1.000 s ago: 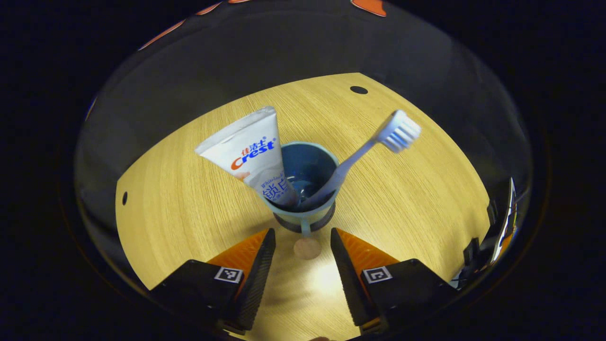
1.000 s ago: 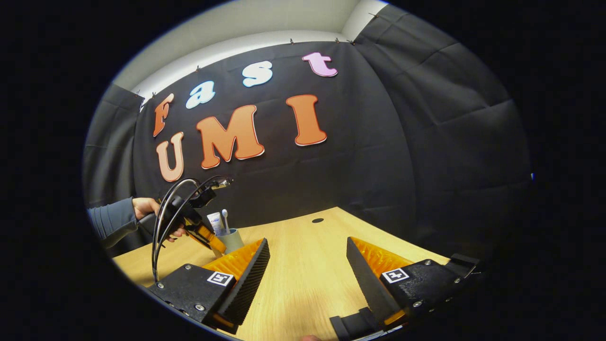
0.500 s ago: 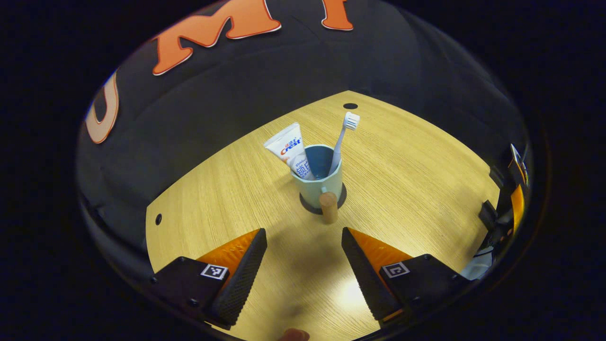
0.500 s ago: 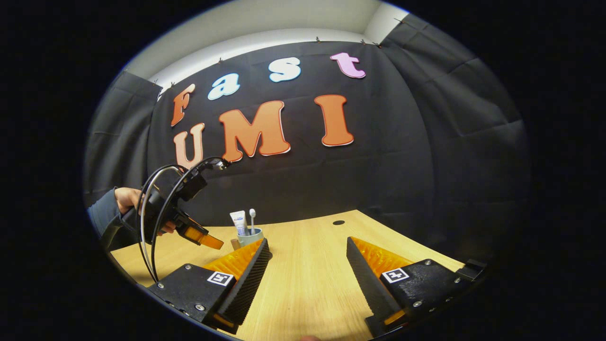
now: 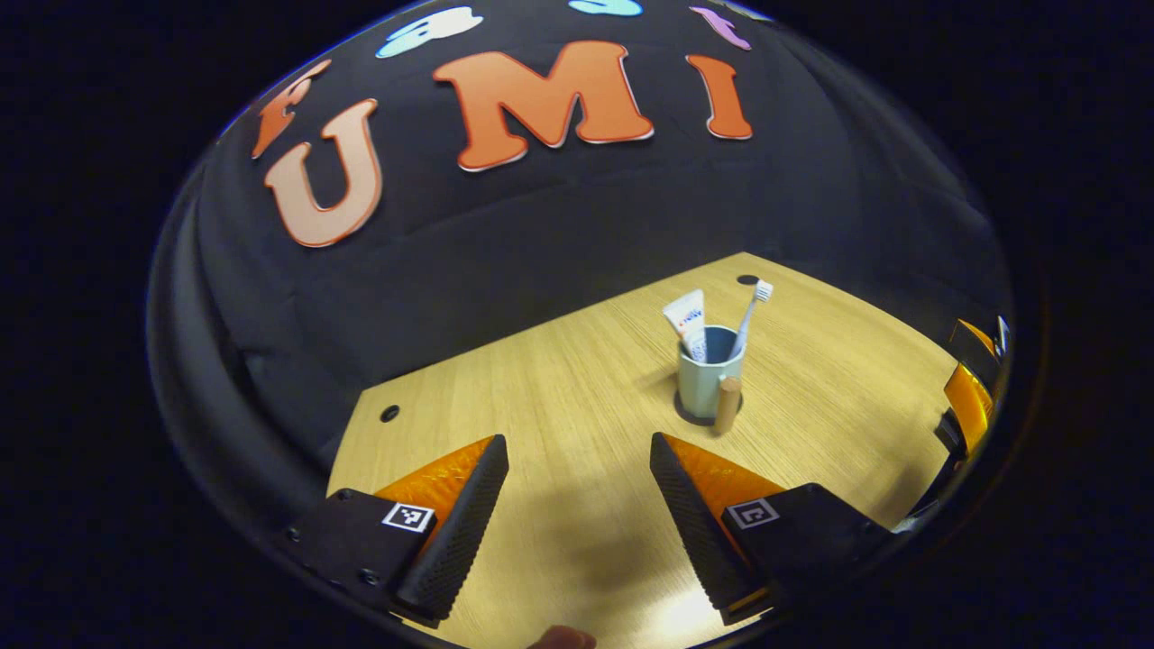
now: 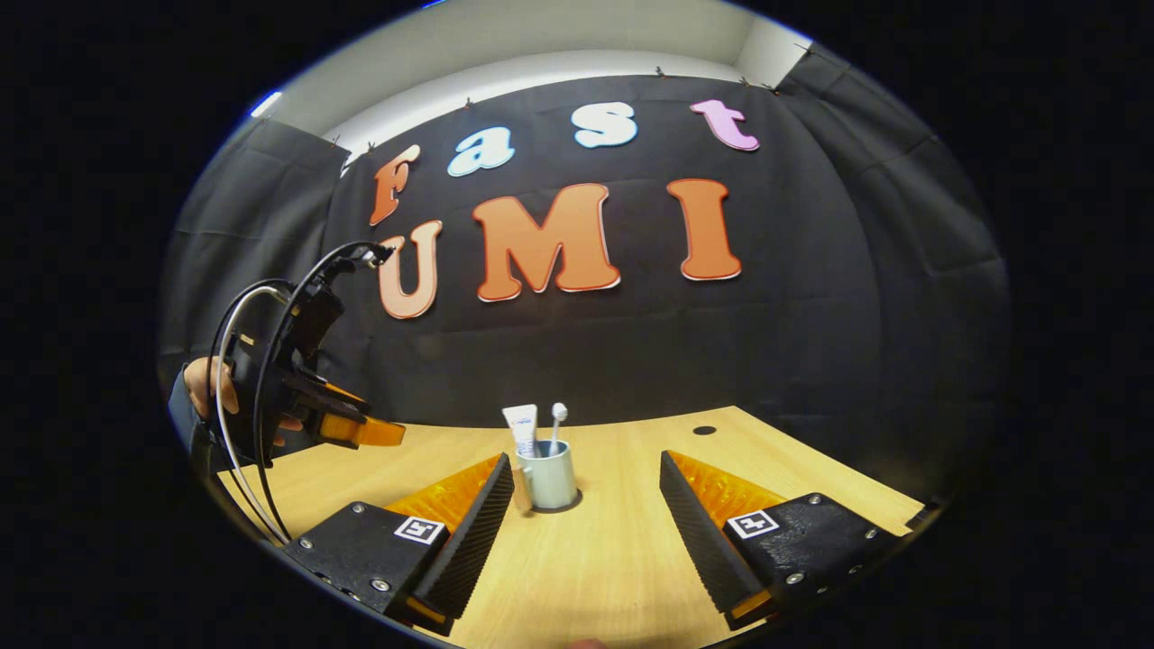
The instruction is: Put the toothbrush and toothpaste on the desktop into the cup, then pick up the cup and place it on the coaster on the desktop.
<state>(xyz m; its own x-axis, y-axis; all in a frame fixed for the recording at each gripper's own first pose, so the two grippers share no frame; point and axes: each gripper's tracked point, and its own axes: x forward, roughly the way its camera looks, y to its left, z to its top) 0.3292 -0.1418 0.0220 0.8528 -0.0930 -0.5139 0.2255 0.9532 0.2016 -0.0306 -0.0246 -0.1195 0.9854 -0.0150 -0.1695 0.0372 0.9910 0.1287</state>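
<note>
Wooden and pale yellow, the table [image 5: 559, 397] carries a light blue-green cup [image 5: 708, 374]. The cup stands upright on a dark round coaster [image 5: 687, 416], and a thin dark edge of the coaster peeks out around the bottom of the cup. A toothpaste [image 5: 685, 317] tube, white with some red and blue print, sticks out of the cup and leans to one side. A toothbrush [image 5: 755, 306] with a white head stands in the cup too and leans the other way. The cup has a brown wooden handle [image 5: 727, 406] on the side that faces the left gripper view.

In the left gripper view, the left gripper [image 5: 577, 505] is near the bottom, over bare table. Its jaws are wide apart and hold nothing. The cup is farther off, up and to the right of it, and nothing touches the cup.

In the right gripper view, the right gripper [image 6: 581, 527] also has its jaws wide apart and empty. The cup [image 6: 552, 478] shows between its two fingers, farther back on the table, with the toothpaste [image 6: 522, 429] and toothbrush [image 6: 556, 422] poking out of the top. At the left of this view, a hand [image 6: 212, 388] holds the left gripper [image 6: 361, 431] up in the air above the table, well away from the cup. Two small dark holes [image 5: 389, 414] sit in the table top near its back edge.
</note>
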